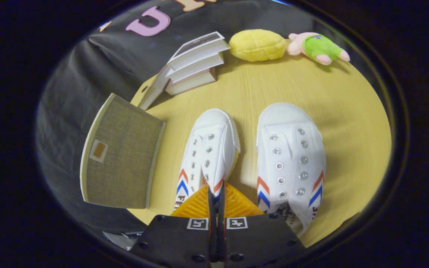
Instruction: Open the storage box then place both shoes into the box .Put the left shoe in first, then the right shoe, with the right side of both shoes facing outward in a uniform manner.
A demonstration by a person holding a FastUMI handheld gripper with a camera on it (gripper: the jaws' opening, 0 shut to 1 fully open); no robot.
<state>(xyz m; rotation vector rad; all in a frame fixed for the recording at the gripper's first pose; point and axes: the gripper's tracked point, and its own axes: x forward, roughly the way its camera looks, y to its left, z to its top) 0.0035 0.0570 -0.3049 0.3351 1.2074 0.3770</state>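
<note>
Storage box (119, 156), lid down, at the table's (348, 123) left edge. Left shoe (209, 156) tilted, its side wall pinched between the gripper's (216, 195) nearly closed orange fingers (194, 206). Right shoe (291, 160) flat just beside. Books (196, 63), yellow plush (257, 44) and pink doll (317, 47) beyond.

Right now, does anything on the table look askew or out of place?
Yes. The left shoe is tipped onto its side while the right shoe sits flat. The gripper is shut on the left shoe's side wall. The storage box overhangs the table edge.
</note>
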